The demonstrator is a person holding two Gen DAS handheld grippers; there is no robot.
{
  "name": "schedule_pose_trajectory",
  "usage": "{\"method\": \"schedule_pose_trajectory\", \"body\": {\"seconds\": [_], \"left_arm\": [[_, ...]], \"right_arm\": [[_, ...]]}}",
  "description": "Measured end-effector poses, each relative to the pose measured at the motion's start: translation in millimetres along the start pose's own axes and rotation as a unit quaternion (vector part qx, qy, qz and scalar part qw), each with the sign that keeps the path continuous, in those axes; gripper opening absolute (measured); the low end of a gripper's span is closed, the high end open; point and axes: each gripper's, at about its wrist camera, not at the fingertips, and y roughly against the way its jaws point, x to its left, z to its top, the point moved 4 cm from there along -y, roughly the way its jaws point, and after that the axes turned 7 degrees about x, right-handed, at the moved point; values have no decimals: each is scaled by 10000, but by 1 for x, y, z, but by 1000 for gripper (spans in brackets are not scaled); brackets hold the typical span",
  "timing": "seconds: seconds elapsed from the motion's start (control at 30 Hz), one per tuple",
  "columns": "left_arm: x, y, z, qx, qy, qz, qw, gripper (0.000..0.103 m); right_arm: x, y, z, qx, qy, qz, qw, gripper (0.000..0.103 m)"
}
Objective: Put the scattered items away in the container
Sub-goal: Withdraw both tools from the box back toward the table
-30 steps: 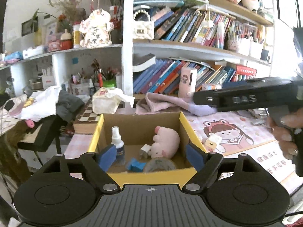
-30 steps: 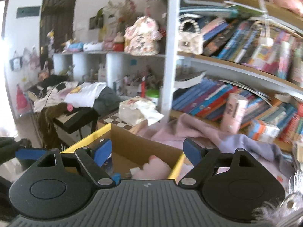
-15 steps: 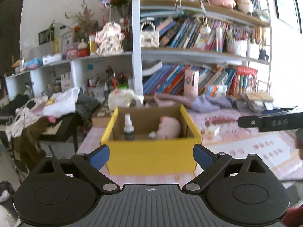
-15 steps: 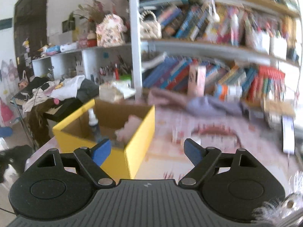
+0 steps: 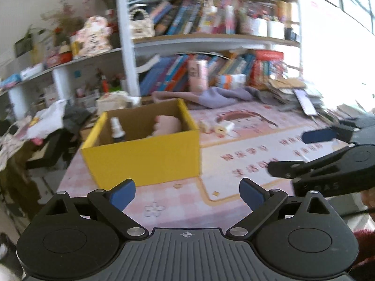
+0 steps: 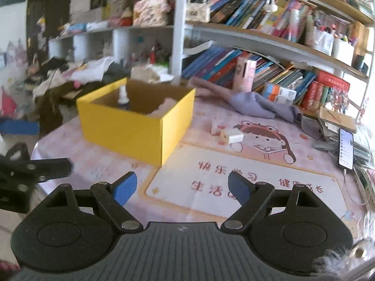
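Now we hold both tongs spread and empty above the near part of the tabletop (image 6: 257,164), the left tongs (image 5: 187,193) in front of the box (image 5: 143,154) and the right tongs (image 6: 181,186) a little to its right. The box stands on the left part of the mat, and inside it we see a spray bottle (image 5: 116,128) and a pink plush (image 5: 167,126). Two small things remain outside, just beside the right wall of the box: a white charger (image 6: 232,137) and a small pink-white piece (image 6: 215,125) close behind it, nearly touching.

We think the risks come mostly from these two. They lie so close that the tongs, coming down on the charger, may push the other piece away or catch both badly, and one may drop. The charger looks smooth and blocky, so a pinch on its corner could let it slip. The box seems light cardboard; if the tongs hit its wall on the way in, it may slide on the mat. Also the two tongs are near each other here, so they may collide if both reach toward the same side. The phone (image 6: 346,151) with its cable lies at the right edge, and a wide swing could catch it.
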Motion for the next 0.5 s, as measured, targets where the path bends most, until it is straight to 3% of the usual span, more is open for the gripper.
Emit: {"method": "schedule_pose_trajectory", "body": {"seconds": [0.5], "left_arm": [[-27,-10,-1,96,-319,-523,9981,98]], "right_arm": [[-17,17,-24,245,-23,-282,9993,85]]}}
